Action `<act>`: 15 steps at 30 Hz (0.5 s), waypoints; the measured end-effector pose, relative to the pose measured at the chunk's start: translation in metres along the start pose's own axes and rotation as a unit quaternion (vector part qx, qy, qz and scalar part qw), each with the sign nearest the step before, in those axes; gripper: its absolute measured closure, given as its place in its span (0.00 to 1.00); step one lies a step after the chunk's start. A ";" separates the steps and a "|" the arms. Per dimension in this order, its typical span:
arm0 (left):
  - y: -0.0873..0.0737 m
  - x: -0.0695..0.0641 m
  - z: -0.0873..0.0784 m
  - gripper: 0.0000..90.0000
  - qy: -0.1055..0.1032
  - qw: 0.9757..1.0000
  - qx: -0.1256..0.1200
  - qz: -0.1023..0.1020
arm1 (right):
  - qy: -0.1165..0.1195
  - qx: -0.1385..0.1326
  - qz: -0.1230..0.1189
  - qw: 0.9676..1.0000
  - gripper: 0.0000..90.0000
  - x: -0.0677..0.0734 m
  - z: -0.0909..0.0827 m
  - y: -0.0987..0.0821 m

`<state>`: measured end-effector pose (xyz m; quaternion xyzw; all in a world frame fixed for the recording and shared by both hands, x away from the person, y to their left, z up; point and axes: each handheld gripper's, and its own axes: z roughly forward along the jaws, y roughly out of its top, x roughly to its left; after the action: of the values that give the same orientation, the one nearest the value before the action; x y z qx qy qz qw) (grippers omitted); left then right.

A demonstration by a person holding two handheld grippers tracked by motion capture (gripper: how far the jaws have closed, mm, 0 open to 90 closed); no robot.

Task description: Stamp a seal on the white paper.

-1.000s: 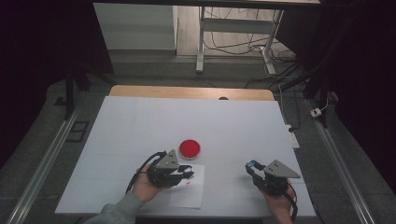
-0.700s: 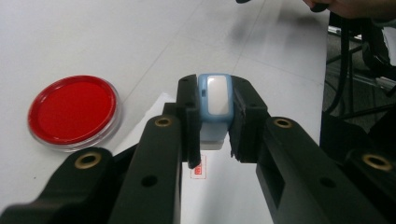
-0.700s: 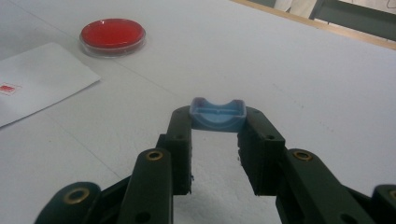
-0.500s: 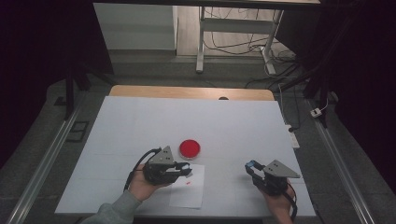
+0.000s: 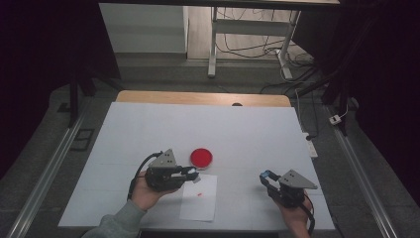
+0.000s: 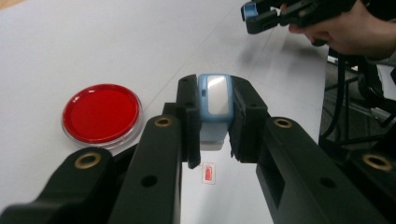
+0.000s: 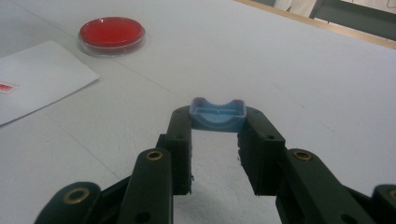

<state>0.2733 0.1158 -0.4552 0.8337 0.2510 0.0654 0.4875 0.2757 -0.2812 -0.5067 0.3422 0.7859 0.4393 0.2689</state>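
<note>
Found the left tongs (image 5: 191, 172) clamped on a small blue-and-white stamp (image 6: 215, 100), carried clear of the surface over the sheet of paper (image 5: 198, 206) at the near edge of the desk (image 5: 198, 124). Found the right tongs (image 5: 265, 176) clamped as well, on a blue cap (image 7: 218, 114), low over bare desk and well apart from the sheet. Noted a round red ink pad (image 5: 201, 157) just beyond the far edge of the sheet, touched by neither tool.

Compared against the high view of a second ago:
- Recorded a small withdrawal of the left tongs, leftward and slightly upward, away from the ink pad.
- Recorded no shift of the right hand.
- Recorded no change of grip on either side.
- Noted a small red imprint (image 6: 208, 173) on the sheet, exposed below the stamp face in the left gripper view and not in contact with it.

Judged from the imprint and the lifted stamp: impression most likely made, stamping step finished or close to it. Judged as remaining: bringing cap and stamp together, or a further impression if required. Expected to call for turning the stamp face towards the open side of the cap and meeting it squarely.

Flagged as risks: smearing fresh ink on a careless pass over the sheet, and a skewed cap on a misaligned approach.
</note>
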 end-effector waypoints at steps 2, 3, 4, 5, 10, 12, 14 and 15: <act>0.002 0.001 -0.003 0.84 0.004 1.000 -0.006 -0.003 | 0.000 0.000 0.000 1.000 0.73 0.000 0.000 0.000; 0.002 0.002 -0.004 0.84 0.004 1.000 -0.008 -0.004 | 0.000 -0.001 0.000 1.000 0.73 0.000 0.000 0.000; 0.003 0.003 -0.005 0.84 0.005 1.000 -0.009 -0.007 | 0.000 -0.001 0.000 1.000 0.73 0.000 0.000 0.000; 0.003 0.004 -0.006 0.84 0.005 1.000 -0.012 -0.008 | 0.000 -0.001 0.000 1.000 0.73 0.000 0.000 0.000; 0.005 0.005 -0.006 0.84 0.004 1.000 -0.017 -0.017 | 0.000 -0.001 0.000 1.000 0.73 0.001 0.001 0.000; 0.005 0.005 -0.005 0.84 0.004 1.000 -0.018 -0.018 | 0.000 -0.001 0.000 1.000 0.73 0.000 0.000 0.000; 0.005 0.005 -0.005 0.84 0.003 1.000 -0.018 -0.019 | -0.001 -0.001 0.000 1.000 0.73 0.000 0.000 0.000; 0.005 0.005 -0.005 0.84 0.003 1.000 -0.018 -0.020 | -0.001 -0.001 -0.001 1.000 0.73 0.000 0.000 0.000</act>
<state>0.2779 0.1202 -0.4486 0.8193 0.2675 0.0630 0.5033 0.2759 -0.2810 -0.5067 0.3418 0.7852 0.4397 0.2707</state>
